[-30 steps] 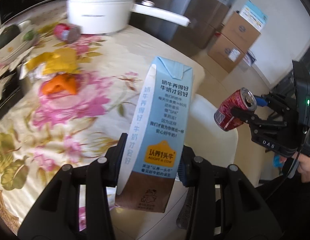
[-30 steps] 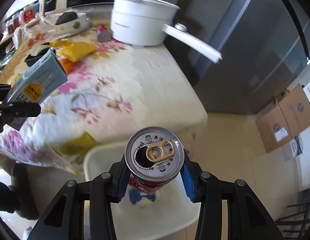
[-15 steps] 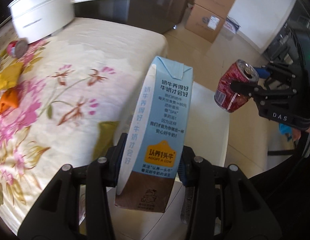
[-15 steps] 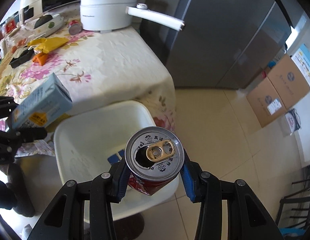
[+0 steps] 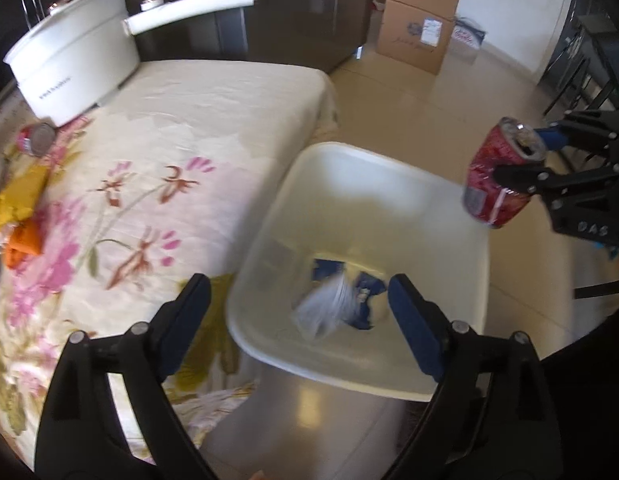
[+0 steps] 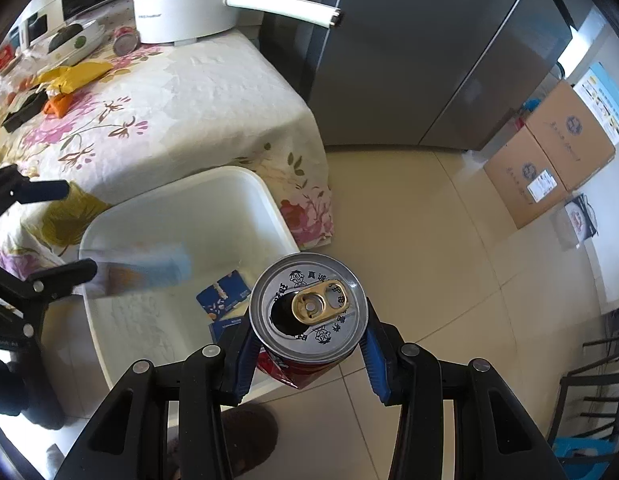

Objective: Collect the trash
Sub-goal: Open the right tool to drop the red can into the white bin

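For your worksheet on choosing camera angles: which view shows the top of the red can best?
The right wrist view: the red can faces the lens, its ring pull and opening sharp, clamped in the right gripper. The left wrist view shows it sideways and smaller, its top only obliquely.

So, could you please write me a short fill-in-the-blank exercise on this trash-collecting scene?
1. The right gripper is shut on a red ____.
2. The blurred milk carton is falling into the white ____.
3. The left gripper, whose jaws have just been opening, now holds ____.
4. The white pot stands on the flowered ____.

Missing words: can; bin; nothing; tablecloth
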### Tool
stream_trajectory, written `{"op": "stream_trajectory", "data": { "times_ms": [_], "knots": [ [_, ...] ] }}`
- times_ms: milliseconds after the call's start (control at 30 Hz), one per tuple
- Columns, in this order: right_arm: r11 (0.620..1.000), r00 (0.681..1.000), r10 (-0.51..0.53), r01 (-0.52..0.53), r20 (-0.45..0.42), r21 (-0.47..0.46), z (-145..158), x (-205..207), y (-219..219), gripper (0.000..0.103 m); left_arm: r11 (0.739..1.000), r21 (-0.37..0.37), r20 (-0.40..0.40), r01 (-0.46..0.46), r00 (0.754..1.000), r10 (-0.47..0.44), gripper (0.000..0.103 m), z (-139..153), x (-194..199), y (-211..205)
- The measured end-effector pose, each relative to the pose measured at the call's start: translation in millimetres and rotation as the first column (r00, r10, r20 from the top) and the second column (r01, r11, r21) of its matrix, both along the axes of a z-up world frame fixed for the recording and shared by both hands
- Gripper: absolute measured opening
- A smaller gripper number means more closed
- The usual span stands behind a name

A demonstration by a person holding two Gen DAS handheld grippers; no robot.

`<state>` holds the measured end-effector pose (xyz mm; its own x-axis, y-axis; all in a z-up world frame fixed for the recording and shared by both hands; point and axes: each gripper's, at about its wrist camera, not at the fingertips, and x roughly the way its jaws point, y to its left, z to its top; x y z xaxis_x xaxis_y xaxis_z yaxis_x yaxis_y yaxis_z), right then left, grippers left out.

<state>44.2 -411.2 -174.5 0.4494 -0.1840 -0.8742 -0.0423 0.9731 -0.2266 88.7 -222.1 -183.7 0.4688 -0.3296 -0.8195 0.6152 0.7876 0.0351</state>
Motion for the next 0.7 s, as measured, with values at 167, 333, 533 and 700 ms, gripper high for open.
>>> {"op": "stream_trajectory", "data": {
  "times_ms": [167,333,533,700],
  "knots": [
    [1.0,1.0,0.01,-0.01,-0.007,-0.001,-2.3,3.8,4.8,0.046,0.999,0.009,0.002,-0.038,0.999,0.038,0.093,0.7,2.5,13.2],
    [0.999,0.999,0.032,-0.033,-0.014,-0.007,-4.8,5.8,13.6,0.046,0.997,-0.01,0.002,-0.078,0.997,0.078,0.093,6.5,4.0,25.3],
    [0.999,0.998,0.052,-0.052,-0.034,-0.016,-11.5,10.9,23.1,0.046,0.993,-0.027,0.005,-0.113,0.994,0.113,0.094,12.5,5.0,41.5],
    [0.998,0.996,0.064,-0.065,-0.062,-0.015,-18.9,18.6,32.0,0.046,0.991,-0.029,0.025,-0.132,0.991,0.133,0.094,18.4,0.9,58.2]
  ]
}}
